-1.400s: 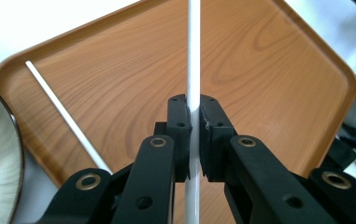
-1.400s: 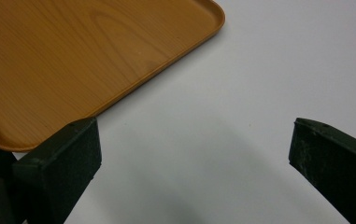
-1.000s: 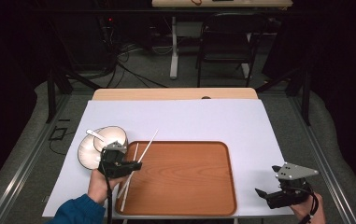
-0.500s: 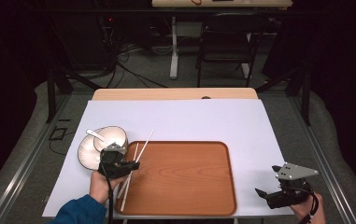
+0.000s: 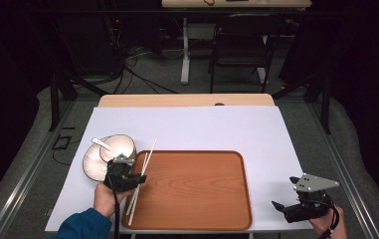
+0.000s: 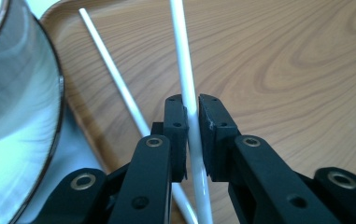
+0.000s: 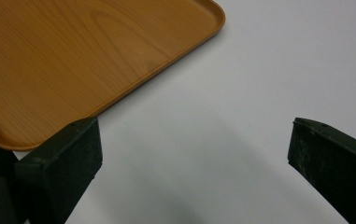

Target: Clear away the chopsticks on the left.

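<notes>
Two white chopsticks lie across the left rim of a wooden tray. My left gripper is at that rim, and its pads are shut on one chopstick. Its jaws have just eased open a little, with the stick still between them. The other chopstick lies loose on the tray beside it. My right gripper rests open near the table's front right corner. In the right gripper view, the right gripper has only white tabletop between its jaws, right of the tray.
A metal bowl with a white spoon stands tilted on a plate just left of the tray, close to my left gripper. The bowl's wall is at the left of the left gripper view. White paper covers the table.
The left gripper and its chopstick have shifted only slightly at the tray's rim. The right gripper has not moved.
</notes>
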Demonstrator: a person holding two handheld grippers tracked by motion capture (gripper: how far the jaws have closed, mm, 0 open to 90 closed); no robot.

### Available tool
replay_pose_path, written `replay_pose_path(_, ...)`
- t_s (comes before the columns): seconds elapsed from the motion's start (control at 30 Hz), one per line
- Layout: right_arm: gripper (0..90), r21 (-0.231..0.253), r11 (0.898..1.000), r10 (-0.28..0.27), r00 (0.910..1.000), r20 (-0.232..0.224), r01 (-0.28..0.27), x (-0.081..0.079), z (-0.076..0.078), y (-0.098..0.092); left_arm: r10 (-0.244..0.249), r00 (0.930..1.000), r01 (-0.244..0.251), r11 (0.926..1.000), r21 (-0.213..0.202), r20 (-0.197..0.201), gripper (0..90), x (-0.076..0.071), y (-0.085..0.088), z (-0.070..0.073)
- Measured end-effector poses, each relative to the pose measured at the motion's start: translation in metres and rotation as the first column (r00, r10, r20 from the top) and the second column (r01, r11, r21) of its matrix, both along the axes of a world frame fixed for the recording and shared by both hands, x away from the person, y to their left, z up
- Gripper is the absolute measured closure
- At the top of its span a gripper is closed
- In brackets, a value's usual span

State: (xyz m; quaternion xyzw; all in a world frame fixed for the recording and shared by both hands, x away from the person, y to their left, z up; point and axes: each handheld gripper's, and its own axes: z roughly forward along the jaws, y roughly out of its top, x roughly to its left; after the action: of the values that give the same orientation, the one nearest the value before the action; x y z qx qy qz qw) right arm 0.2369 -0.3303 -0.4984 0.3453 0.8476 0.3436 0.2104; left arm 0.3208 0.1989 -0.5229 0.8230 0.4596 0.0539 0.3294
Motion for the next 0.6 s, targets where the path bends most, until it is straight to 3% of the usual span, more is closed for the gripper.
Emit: replay_pose_path(0.6, 2.5, 0.001, 1.0, 0.001, 1.0, 0.0, -0.001, -0.0001, 0.0001, 0.0006, -0.026, 0.9992, 0.029, 0.9955, 0.091, -0.03, 76.4, -0.0056, 0.0064, -0.0057)
